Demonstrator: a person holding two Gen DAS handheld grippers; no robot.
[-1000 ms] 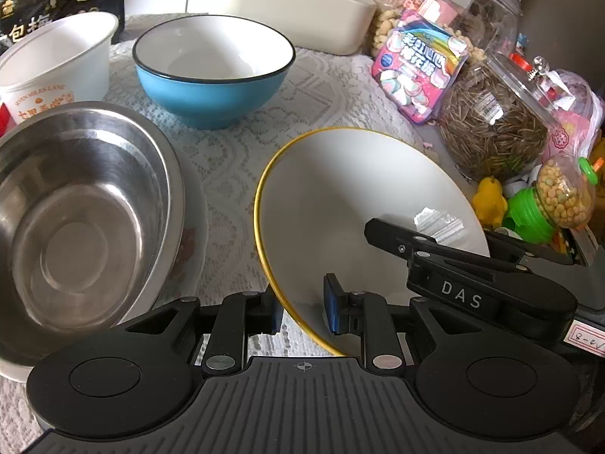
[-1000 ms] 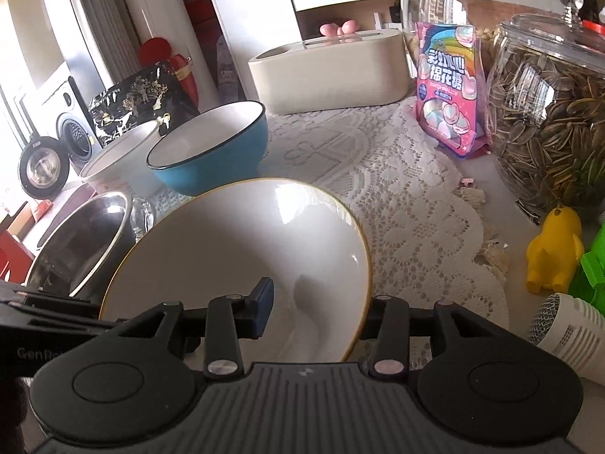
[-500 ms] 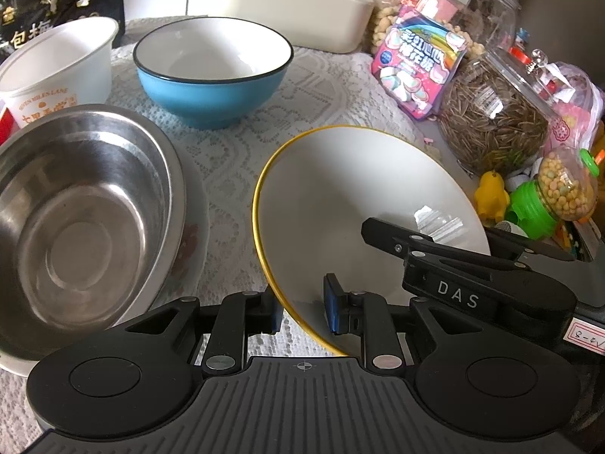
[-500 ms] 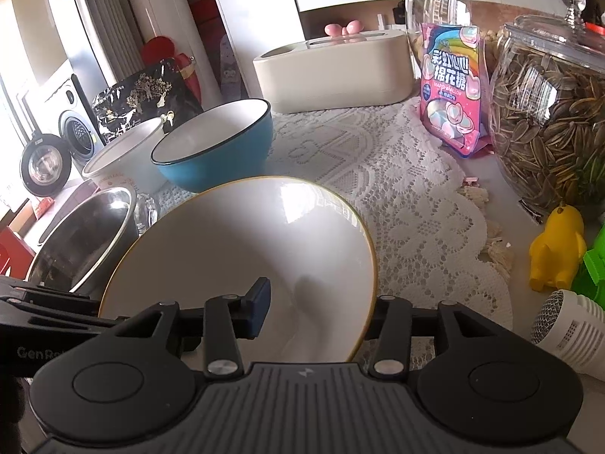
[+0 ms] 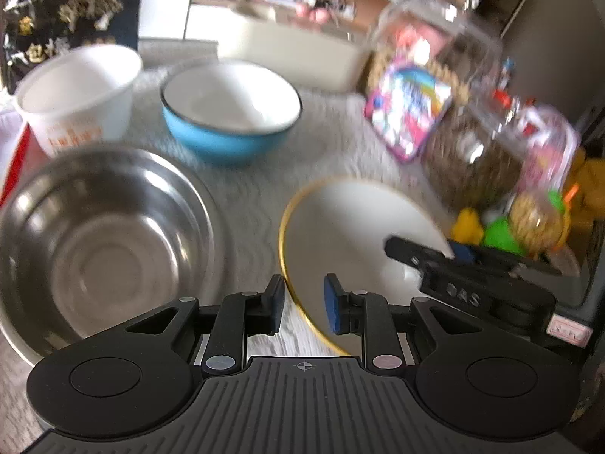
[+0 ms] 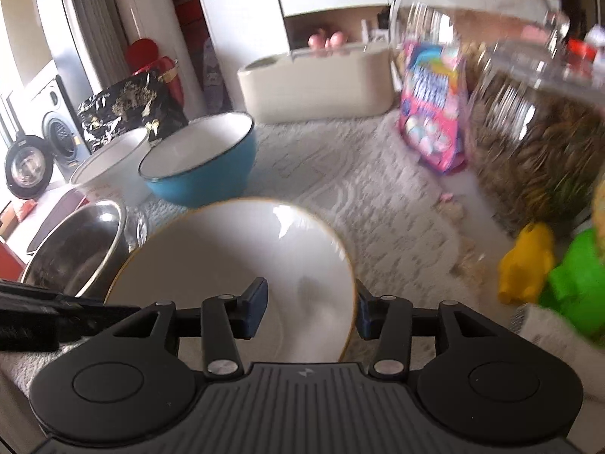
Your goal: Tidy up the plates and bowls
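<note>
A white plate with a gold rim (image 5: pixel 351 234) (image 6: pixel 242 261) lies tilted on the lace cloth. My left gripper (image 5: pixel 302 302) straddles its left rim, jaws a little apart, not pressing it. My right gripper (image 6: pixel 310 310) straddles its right rim with wide-open jaws; it also shows in the left wrist view (image 5: pixel 453 265). A steel bowl (image 5: pixel 98 234) (image 6: pixel 75 249) sits on a plate at the left. A blue bowl (image 5: pixel 230 109) (image 6: pixel 200 159) and a white paper bowl (image 5: pixel 79 94) (image 6: pixel 109 166) stand behind.
Glass jars of seeds (image 6: pixel 537 143) (image 5: pixel 472 159), a pink candy bag (image 5: pixel 408 109) (image 6: pixel 431 109), a yellow duck (image 6: pixel 525 261) and green toy (image 6: pixel 574 283) crowd the right. A cream box (image 6: pixel 317 83) stands at the back, a black bag (image 5: pixel 64 26) at the back left.
Both grippers have risen and pulled back a little, with motion blur. The left jaws have opened slightly around the plate's rim. The plate looks smaller in the left view.
</note>
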